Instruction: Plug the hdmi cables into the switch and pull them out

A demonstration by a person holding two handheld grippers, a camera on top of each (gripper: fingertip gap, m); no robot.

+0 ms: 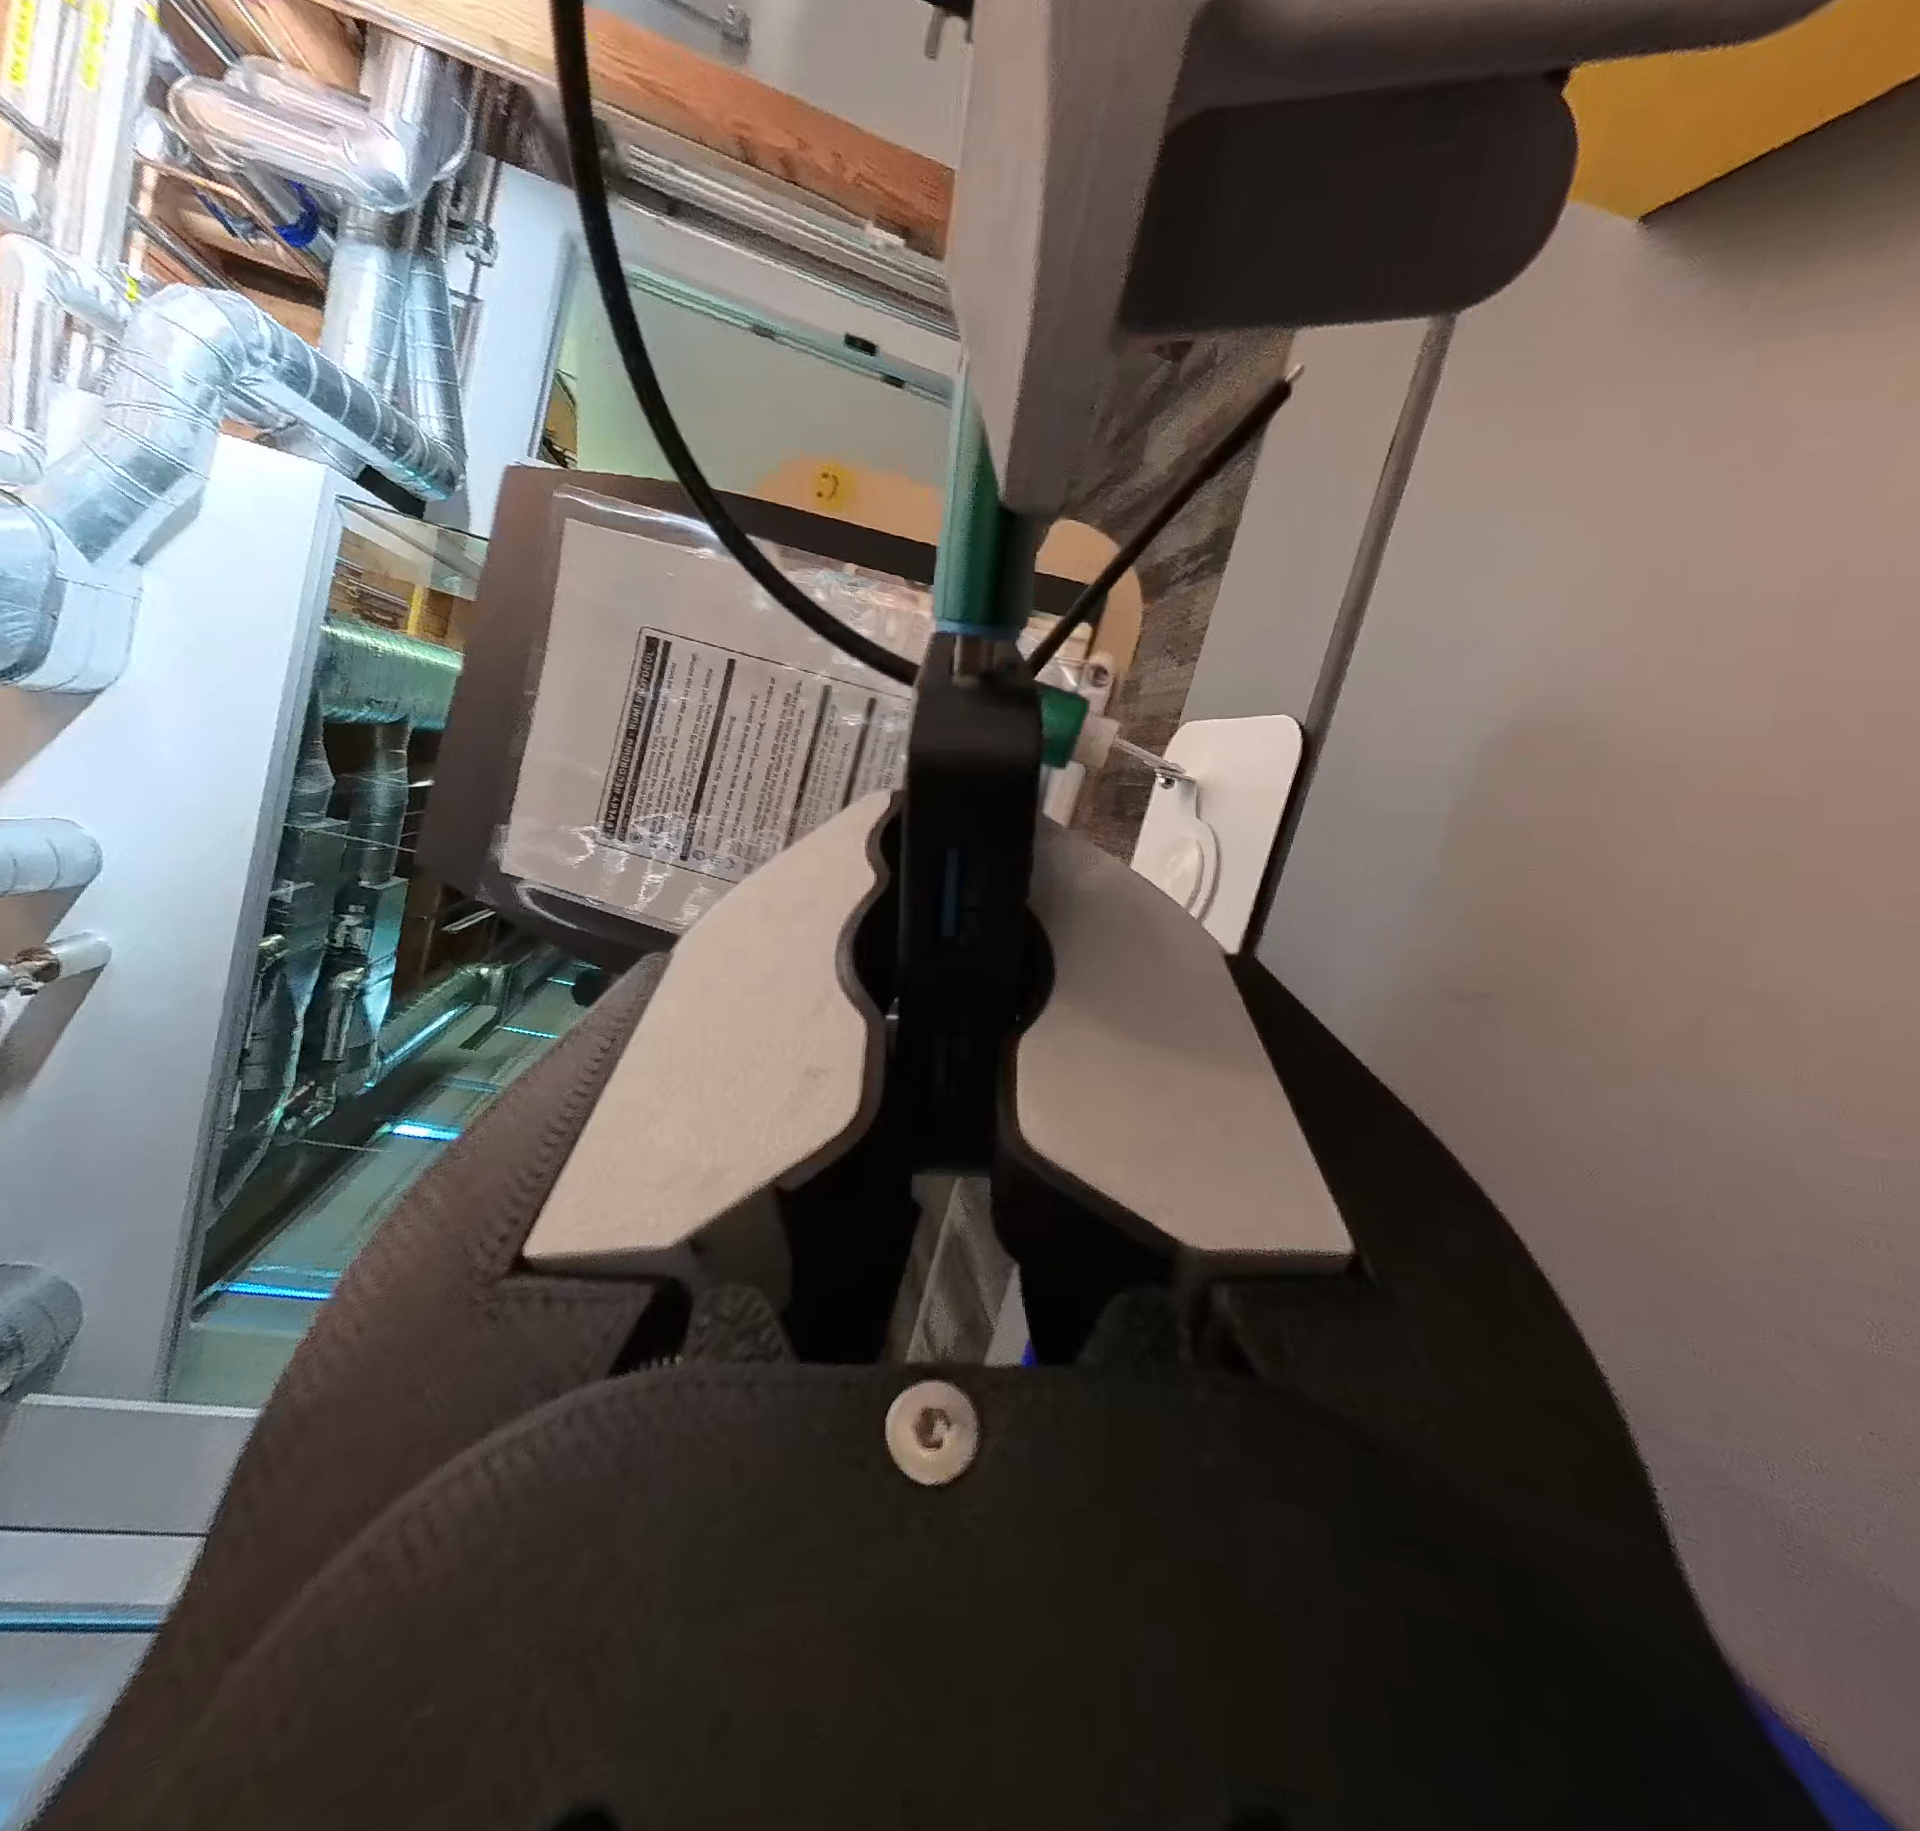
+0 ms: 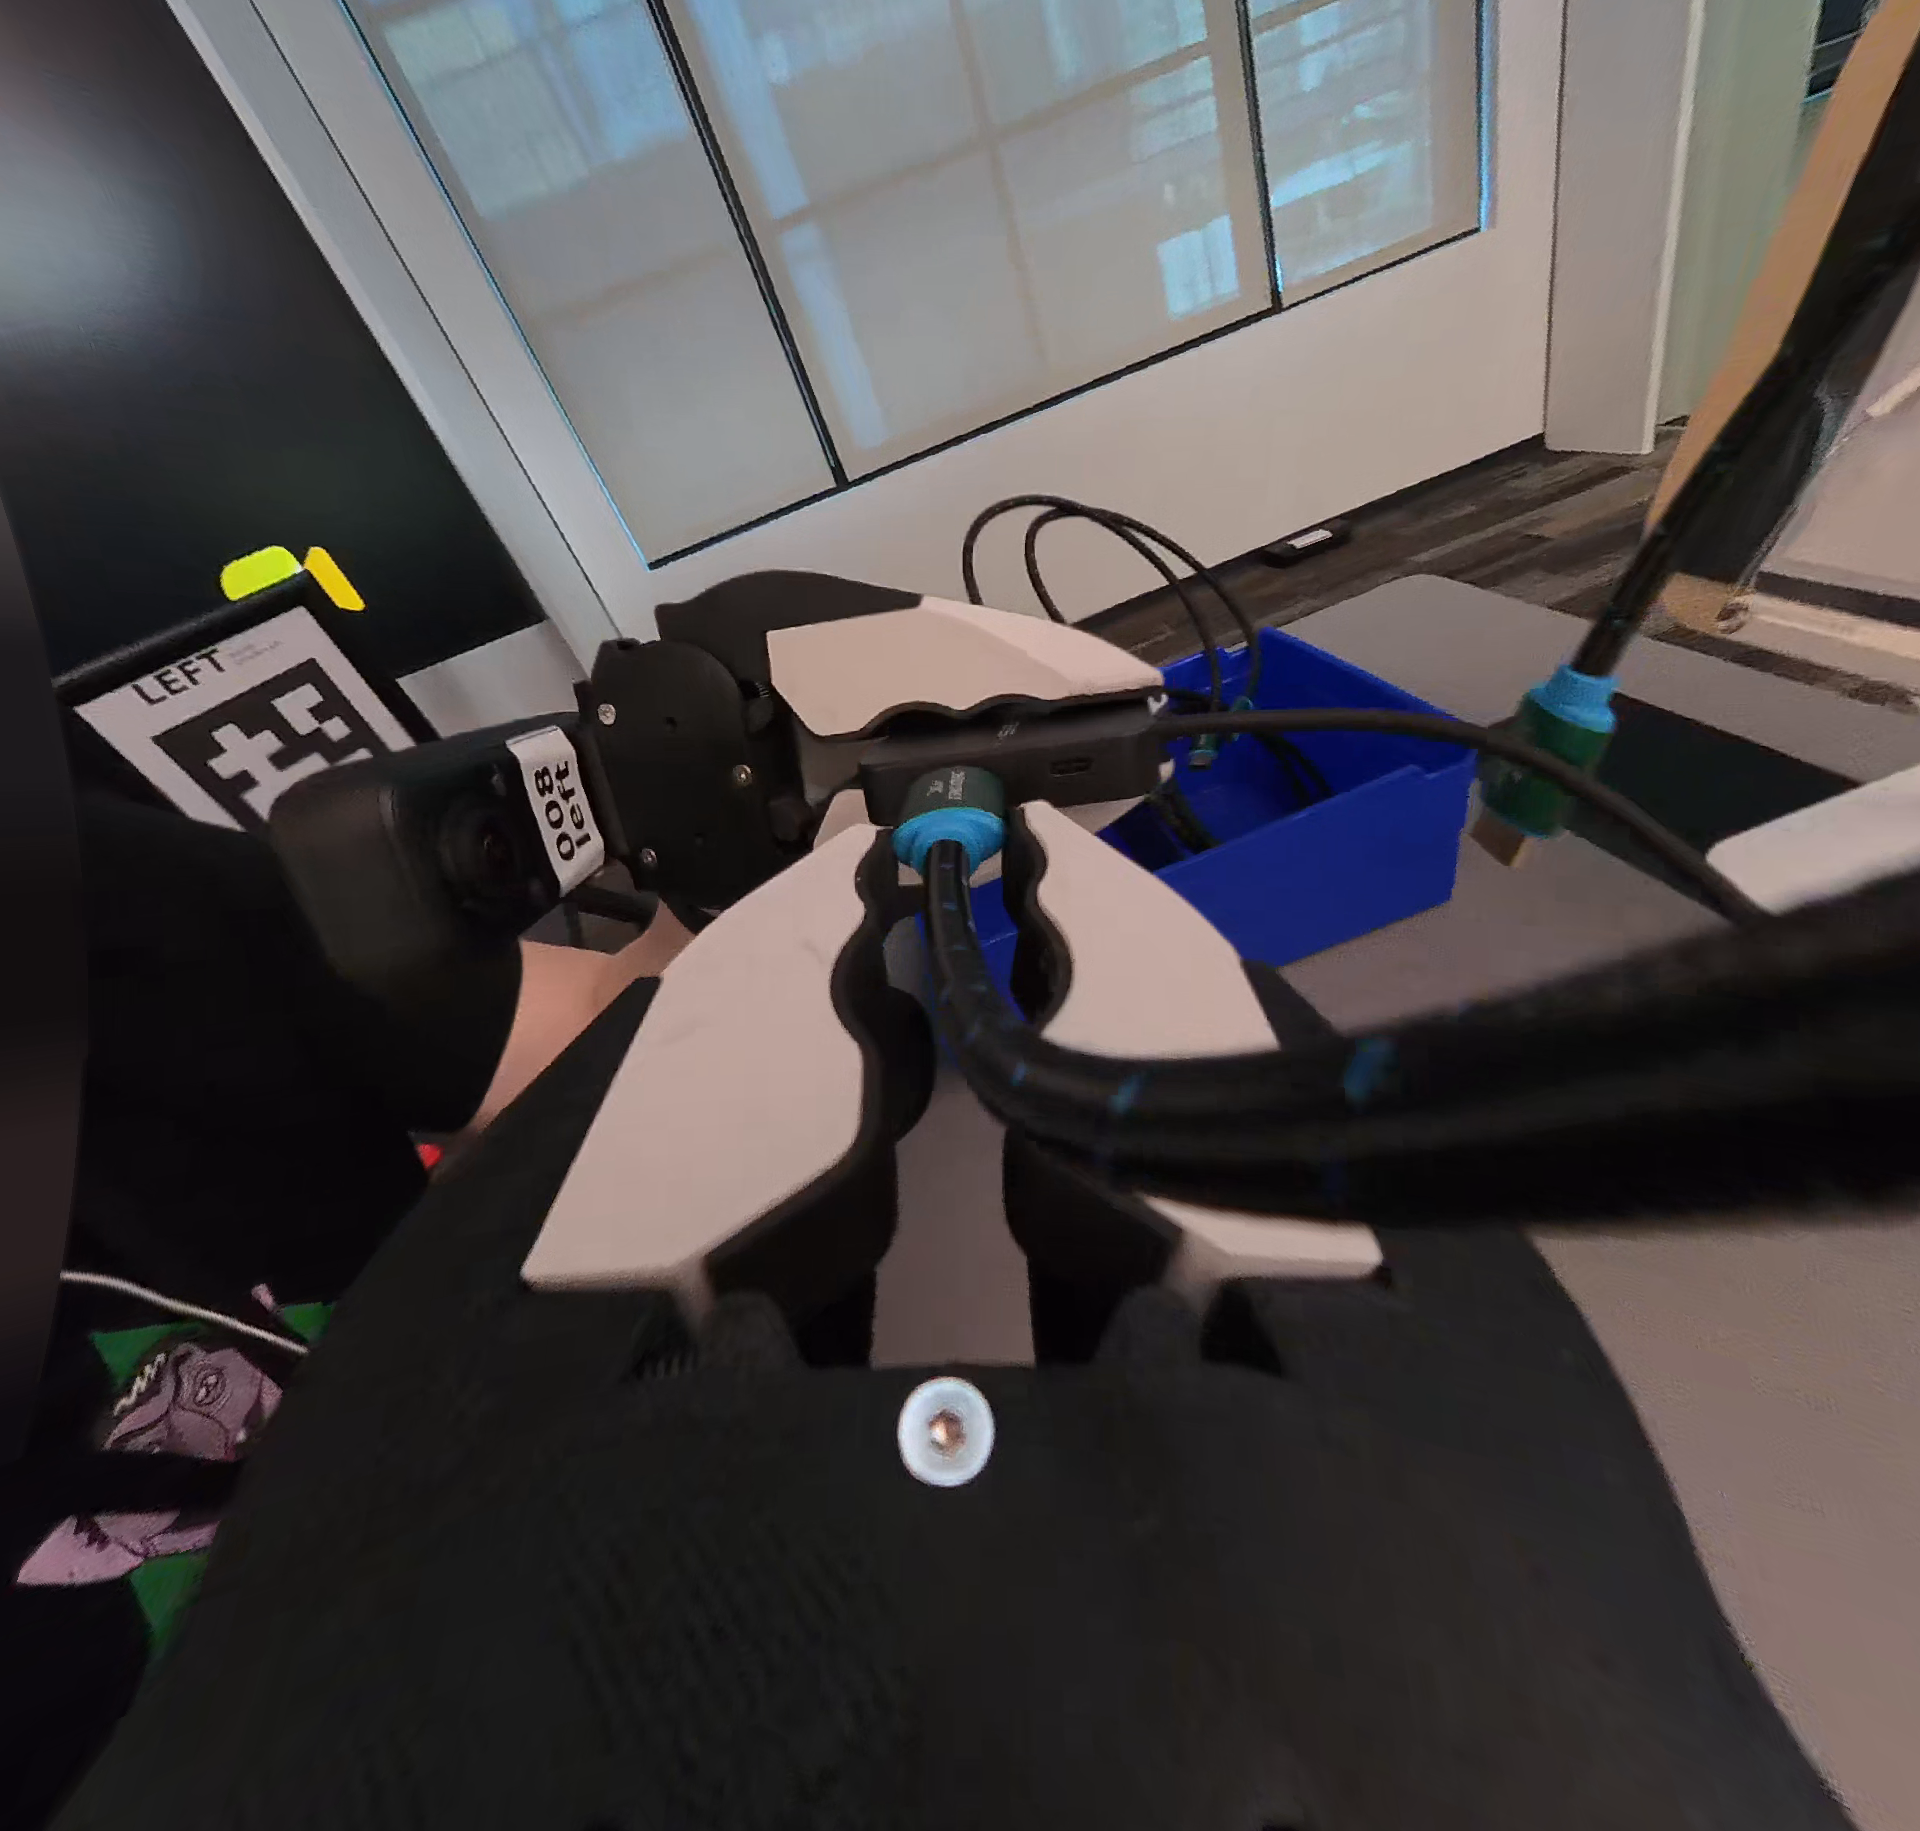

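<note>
In your left wrist view, your left gripper [image 1: 966, 908] is clamped on the black HDMI switch [image 1: 971, 846], which stands edge-on between the two grey fingers [image 1: 769, 1002] and pokes out past their tips. At the switch's far end a green HDMI plug [image 1: 977, 555] with a blue collar sits against it, and a thin black lead [image 1: 623, 327] curves away up and to the left. The grey finger of the other gripper [image 1: 1091, 171] reaches down beside that plug. Behind are silver ducts [image 1: 208, 410] and a grey wall [image 1: 1610, 846].

In your right wrist view, your right gripper [image 2: 951, 882] is partly closed around the braided black cable [image 2: 961, 940] just behind the blue collar of the plug [image 2: 945, 794], which is seated in the switch [image 2: 1023, 758]. The fingers [image 2: 758, 1033] sit close on either side of the cable; you cannot tell whether they pinch it. The left gripper [image 2: 966, 680] holds the switch level from the left. A second green plug [image 2: 1543, 758] hangs free at the right, above the grey table [image 2: 1714, 1418]. A blue bin [image 2: 1340, 836] with coiled cables stands just behind the switch.
</note>
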